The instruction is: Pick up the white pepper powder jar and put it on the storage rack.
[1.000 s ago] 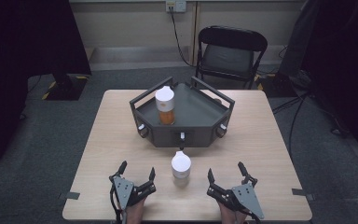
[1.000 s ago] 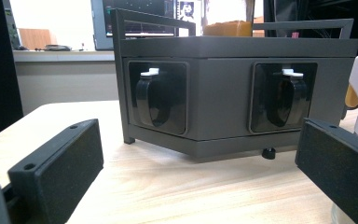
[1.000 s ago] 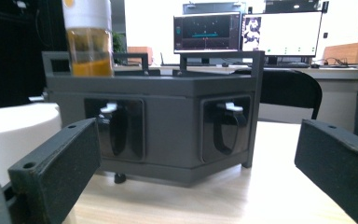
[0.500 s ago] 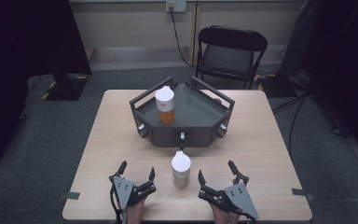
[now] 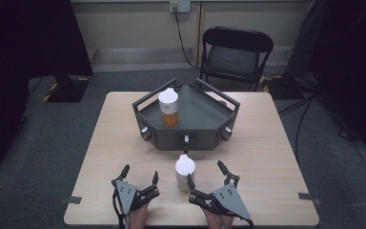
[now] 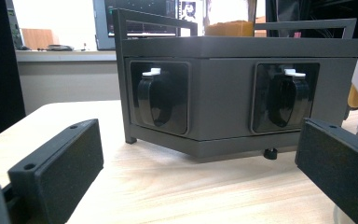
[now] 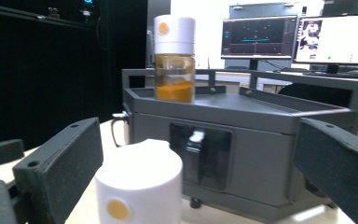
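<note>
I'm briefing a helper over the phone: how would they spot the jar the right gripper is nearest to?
Start at the dark grey tray in the middle of the wooden table. Just in front of its near wall, between the left gripper and right gripper, stands the white-capped jar. Unlike the other jar, it stands on the tabletop, not up on the tray.

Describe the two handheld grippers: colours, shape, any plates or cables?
Both are black two-finger units. The left gripper and right gripper each carry a grey three-cornered plate on top, with small dark fastener dots. In the gripper views the fingers are flat, rectangular black blocks faced with matte pads, with a small hole in the top edge. A thin black cable trails back beside the left one. No sleeves are visible.
</note>
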A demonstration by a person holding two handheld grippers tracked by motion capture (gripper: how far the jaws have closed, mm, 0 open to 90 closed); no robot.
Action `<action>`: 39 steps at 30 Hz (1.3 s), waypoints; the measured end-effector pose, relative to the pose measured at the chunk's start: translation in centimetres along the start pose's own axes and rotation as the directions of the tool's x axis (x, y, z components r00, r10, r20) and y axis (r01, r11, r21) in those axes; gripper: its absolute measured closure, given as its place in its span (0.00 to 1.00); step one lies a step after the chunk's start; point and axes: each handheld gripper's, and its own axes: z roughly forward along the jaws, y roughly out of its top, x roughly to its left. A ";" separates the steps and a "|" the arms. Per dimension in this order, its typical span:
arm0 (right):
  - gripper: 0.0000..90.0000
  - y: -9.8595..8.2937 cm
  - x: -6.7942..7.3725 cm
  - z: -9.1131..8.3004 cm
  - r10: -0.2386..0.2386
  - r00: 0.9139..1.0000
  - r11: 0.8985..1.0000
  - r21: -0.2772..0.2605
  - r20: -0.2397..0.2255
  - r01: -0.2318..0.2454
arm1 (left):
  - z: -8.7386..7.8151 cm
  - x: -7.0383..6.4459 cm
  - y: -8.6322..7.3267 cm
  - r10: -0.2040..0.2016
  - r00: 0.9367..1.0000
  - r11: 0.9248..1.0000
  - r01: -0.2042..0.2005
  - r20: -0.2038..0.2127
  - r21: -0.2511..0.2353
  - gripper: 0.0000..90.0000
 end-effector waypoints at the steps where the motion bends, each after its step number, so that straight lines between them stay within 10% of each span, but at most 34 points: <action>1: 0.00 0.2 0.2 0.2 -0.002 1.000 1.000 -0.001 -0.005 0.002 | 0.0 0.0 0.0 0.000 1.000 1.000 0.000 0.000 0.000 0.00; 16: 0.05 1.4 1.3 3.9 0.031 0.998 0.999 0.046 -0.060 -0.028 | 0.0 0.0 0.0 0.000 1.000 1.000 0.000 0.000 0.000 0.00; 39: 0.23 -1.0 2.5 4.1 0.033 0.999 0.987 0.158 -0.037 -0.026 | 0.0 0.0 0.0 0.000 1.000 1.000 0.000 0.000 0.000 0.01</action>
